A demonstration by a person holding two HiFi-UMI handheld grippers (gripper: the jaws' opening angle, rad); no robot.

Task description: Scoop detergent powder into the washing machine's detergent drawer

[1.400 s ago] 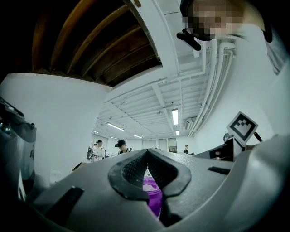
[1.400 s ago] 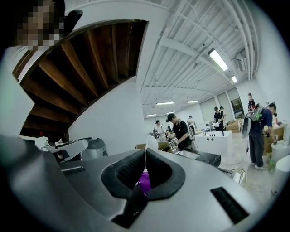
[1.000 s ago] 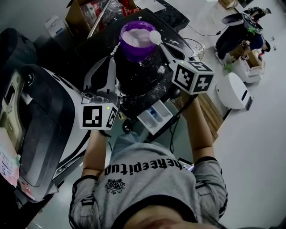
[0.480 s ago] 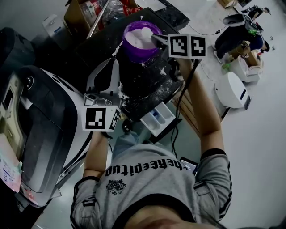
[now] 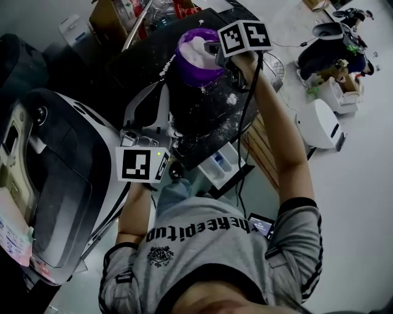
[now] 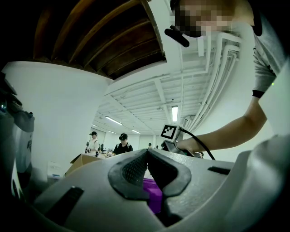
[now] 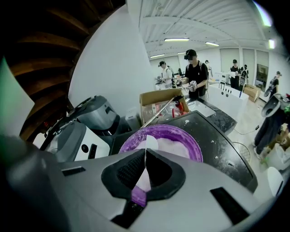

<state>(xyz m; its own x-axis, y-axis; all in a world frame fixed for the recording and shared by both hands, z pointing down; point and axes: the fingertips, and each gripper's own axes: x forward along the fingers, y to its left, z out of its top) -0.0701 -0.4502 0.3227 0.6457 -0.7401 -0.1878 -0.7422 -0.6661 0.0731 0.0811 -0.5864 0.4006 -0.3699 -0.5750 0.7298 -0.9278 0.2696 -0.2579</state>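
A purple bowl [image 5: 198, 56] of white detergent powder stands on the black, powder-dusted washer top [image 5: 202, 119]. My right gripper [image 5: 215, 49] reaches over the bowl's right rim under its marker cube. In the right gripper view it [image 7: 145, 159] is shut on a white spoon [image 7: 150, 144], whose scoop lies over the powder in the bowl [image 7: 183, 136]. The white detergent drawer [image 5: 221, 162] stands pulled out below the top's front edge. My left gripper [image 5: 161, 86] is shut on nothing, left of the bowl. In the left gripper view the bowl [image 6: 155, 195] shows purple behind its jaws [image 6: 147, 155].
A grey and white machine [image 5: 61, 172] fills the left. Cardboard boxes [image 5: 113, 15] stand behind the washer. A white appliance [image 5: 320, 126] and bags sit on the floor at right. A phone [image 5: 261, 225] lies near the person's right elbow. Several people work far behind.
My right gripper has swung forward and left with the spoon, from beside the bowl to over its rim. The left gripper has stayed about where it was.
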